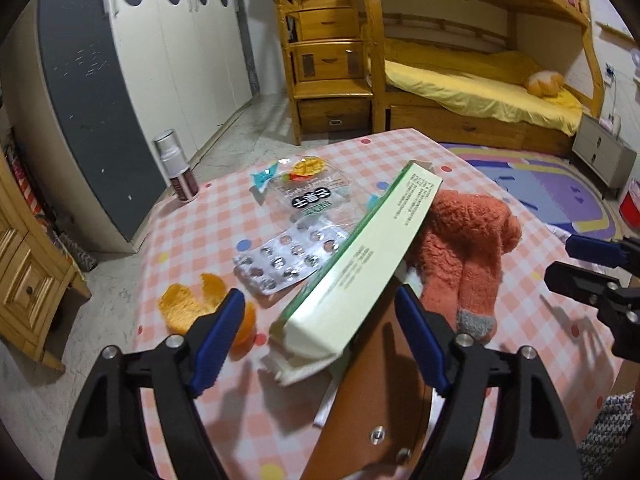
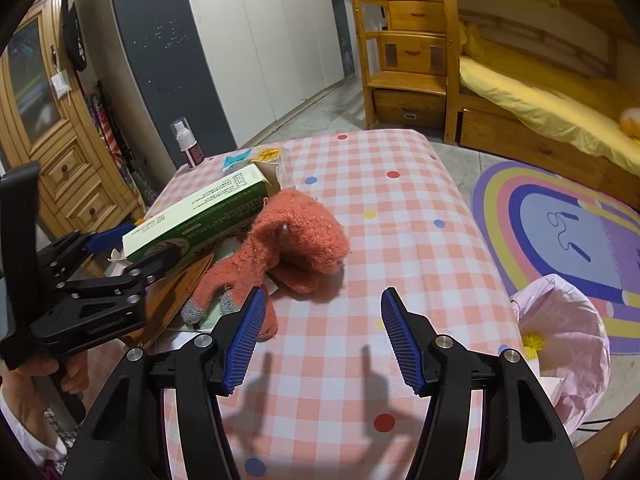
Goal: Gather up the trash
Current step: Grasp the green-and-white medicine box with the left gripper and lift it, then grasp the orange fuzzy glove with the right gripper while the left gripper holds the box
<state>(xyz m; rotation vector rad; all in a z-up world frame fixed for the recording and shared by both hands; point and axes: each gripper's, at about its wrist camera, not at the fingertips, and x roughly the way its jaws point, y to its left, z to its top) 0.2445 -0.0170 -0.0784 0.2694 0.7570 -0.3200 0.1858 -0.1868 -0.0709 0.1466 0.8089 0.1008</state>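
A long green-and-white carton lies on the checked table, its near end between my left gripper's open fingers, not clamped. It also shows in the right wrist view. Orange peel lies at the left, a silver pill blister and a clear snack wrapper beyond it. A crumpled tissue sits under the carton's near end. My right gripper is open and empty above bare tablecloth, right of an orange glove. A pink trash bag hangs at the table's right edge.
A brown leather piece lies under the carton. A spray bottle stands at the table's far left corner. Beyond are a wardrobe, a wooden bunk bed and a rainbow rug on the floor.
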